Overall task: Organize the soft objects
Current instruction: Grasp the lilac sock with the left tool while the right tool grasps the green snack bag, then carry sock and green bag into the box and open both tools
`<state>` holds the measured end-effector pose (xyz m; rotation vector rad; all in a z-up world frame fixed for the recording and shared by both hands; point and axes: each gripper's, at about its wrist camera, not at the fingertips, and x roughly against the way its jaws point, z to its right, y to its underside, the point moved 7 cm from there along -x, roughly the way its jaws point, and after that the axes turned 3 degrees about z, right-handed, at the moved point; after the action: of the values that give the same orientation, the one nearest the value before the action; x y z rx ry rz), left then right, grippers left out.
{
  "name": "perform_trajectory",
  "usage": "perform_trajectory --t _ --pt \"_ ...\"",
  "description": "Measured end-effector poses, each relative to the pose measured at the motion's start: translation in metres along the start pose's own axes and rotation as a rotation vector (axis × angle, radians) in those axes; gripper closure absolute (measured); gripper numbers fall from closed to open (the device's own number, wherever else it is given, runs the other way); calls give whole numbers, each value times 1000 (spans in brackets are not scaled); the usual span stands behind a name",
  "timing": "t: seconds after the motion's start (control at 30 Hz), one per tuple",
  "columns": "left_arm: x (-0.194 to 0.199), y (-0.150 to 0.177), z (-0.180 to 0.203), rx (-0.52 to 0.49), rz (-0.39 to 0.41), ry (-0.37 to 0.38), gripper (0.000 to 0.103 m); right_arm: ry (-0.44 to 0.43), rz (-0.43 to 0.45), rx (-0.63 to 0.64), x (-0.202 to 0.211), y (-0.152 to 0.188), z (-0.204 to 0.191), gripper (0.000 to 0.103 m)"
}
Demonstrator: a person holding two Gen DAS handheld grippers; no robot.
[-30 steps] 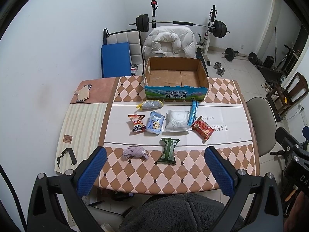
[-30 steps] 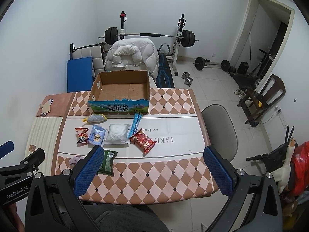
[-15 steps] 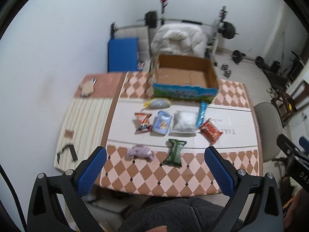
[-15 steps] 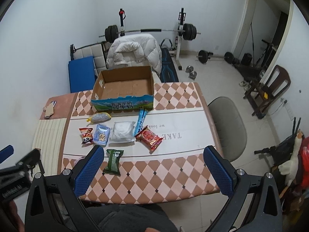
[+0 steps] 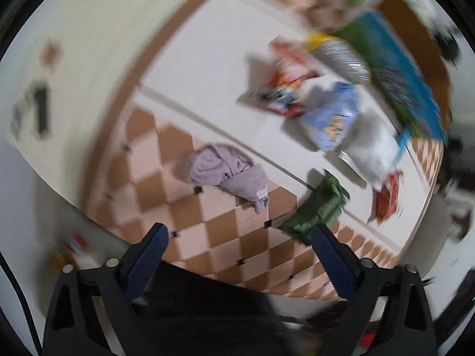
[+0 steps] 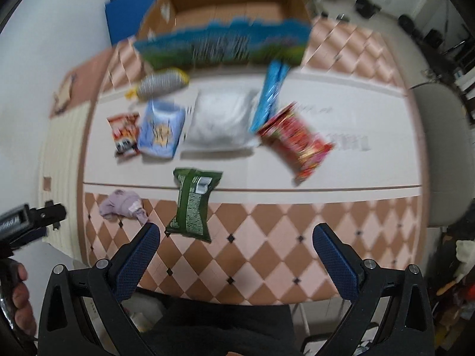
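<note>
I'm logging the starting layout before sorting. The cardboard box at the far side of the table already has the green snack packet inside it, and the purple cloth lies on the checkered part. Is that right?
Not quite. The cardboard box looks empty inside; the green snack packet lies flat on the table near its front edge, as the right wrist view shows. The purple cloth does lie on the checkered part.

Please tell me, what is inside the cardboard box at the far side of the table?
The box shows only its bare brown floor. The strip just behind its printed front wall is hidden, and the picture is blurred.
</note>
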<state>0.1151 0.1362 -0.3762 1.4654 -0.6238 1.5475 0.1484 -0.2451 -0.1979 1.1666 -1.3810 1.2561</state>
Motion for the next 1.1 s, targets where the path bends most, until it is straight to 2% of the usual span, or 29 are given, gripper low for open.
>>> perform_trajectory --t 0.1,0.17,0.23,0.33,0.37,0.43,0.5,0.53,0.57,0.6,0.63,0.67,0.73,0.83,0.93,1.0,1.03,1.07,1.1 --pt "-45 -11 -7 111 -98 60 27 -4 -56 -4 -53 -3 -18 0" --pt "-68 -16 -8 169 -139 83 29 -18 -103 -10 -75 2 -23 0" --pt "-86 -23 -6 207 -164 98 32 -27 -150 -19 -100 5 -31 0" --pt "-101 -29 -1 239 -183 112 45 -31 -205 -32 -132 9 -42 0" --pt "-102 -33 2 222 -175 101 50 -32 -219 -34 -141 11 -46 1" --pt "-97 -38 14 111 -132 27 51 -36 -247 -39 -155 14 -52 4" --pt "-91 -41 31 -75 -77 -94 52 -35 -272 -43 -167 16 -56 11" --pt "-88 -42 42 -202 -37 -185 52 -38 -288 -44 -172 18 -57 22" --pt "-87 -41 56 -343 -4 -277 52 -37 -308 -44 -177 21 -57 41" --pt "-88 -39 64 -417 6 -317 52 -30 -321 -45 -182 24 -57 49" --pt "-92 -36 76 -512 8 -366 52 -38 -326 -52 -185 27 -56 54" --pt "-95 -34 83 -555 5 -393 52 -43 -326 -55 -187 30 -55 56" --pt "-102 -32 94 -584 -10 -419 51 -31 -332 -50 -191 35 -55 57" --pt "-101 -35 105 -509 -15 -352 50 -43 -354 -60 -199 41 -58 56" --pt "-100 -34 113 -457 -8 -296 52 -42 -380 -61 -218 41 -60 50" --pt "-97 -29 120 -455 4 -274 68 -27 -389 -58 -226 46 -60 50" --pt "-95 -25 123 -462 10 -282 68 -24 -389 -56 -228 49 -60 52" --pt "-90 -20 129 -472 30 -288 69 -22 -381 -52 -229 52 -59 62" --pt "-85 -13 136 -479 42 -287 69 -24 -374 -52 -230 54 -58 63"
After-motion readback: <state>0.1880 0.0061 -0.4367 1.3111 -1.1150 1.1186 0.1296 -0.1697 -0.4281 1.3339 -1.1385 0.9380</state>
